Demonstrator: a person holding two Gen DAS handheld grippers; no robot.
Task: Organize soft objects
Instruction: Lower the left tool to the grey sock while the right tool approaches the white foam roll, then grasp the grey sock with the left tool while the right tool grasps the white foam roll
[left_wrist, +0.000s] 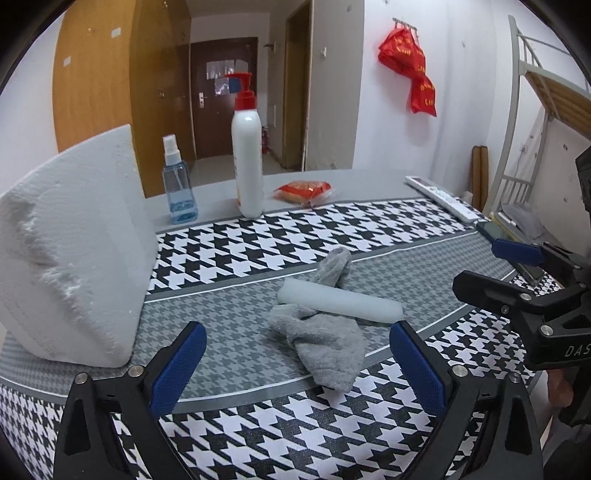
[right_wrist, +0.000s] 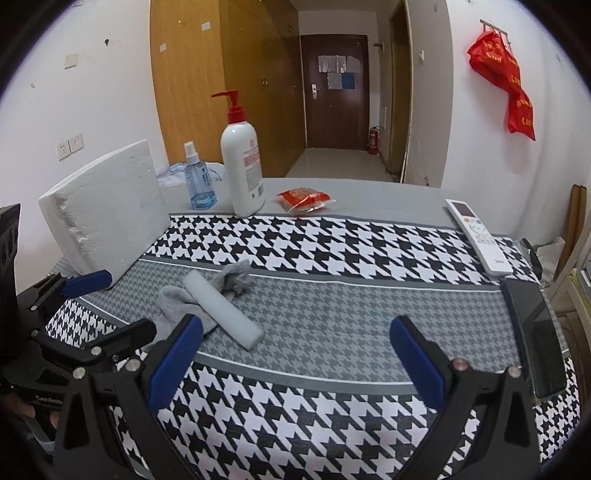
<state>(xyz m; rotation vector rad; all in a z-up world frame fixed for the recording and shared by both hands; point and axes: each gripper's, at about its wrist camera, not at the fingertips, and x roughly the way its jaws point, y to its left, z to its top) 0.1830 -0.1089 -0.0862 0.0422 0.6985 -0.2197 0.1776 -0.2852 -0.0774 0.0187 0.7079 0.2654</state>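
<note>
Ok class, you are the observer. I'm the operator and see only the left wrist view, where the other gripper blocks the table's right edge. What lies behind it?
Observer: A dark phone lies flat at that edge, just nearer than the white remote.
Operator: Are the right gripper's fingers around anything?
Observer: No. The right gripper is open, with only tablecloth between its fingers; the foam stick lies ahead, untouched.
Operator: Anything behind the spray bottle?
Observer: Crumpled pale blue plastic, which your view doesn't show.
</note>
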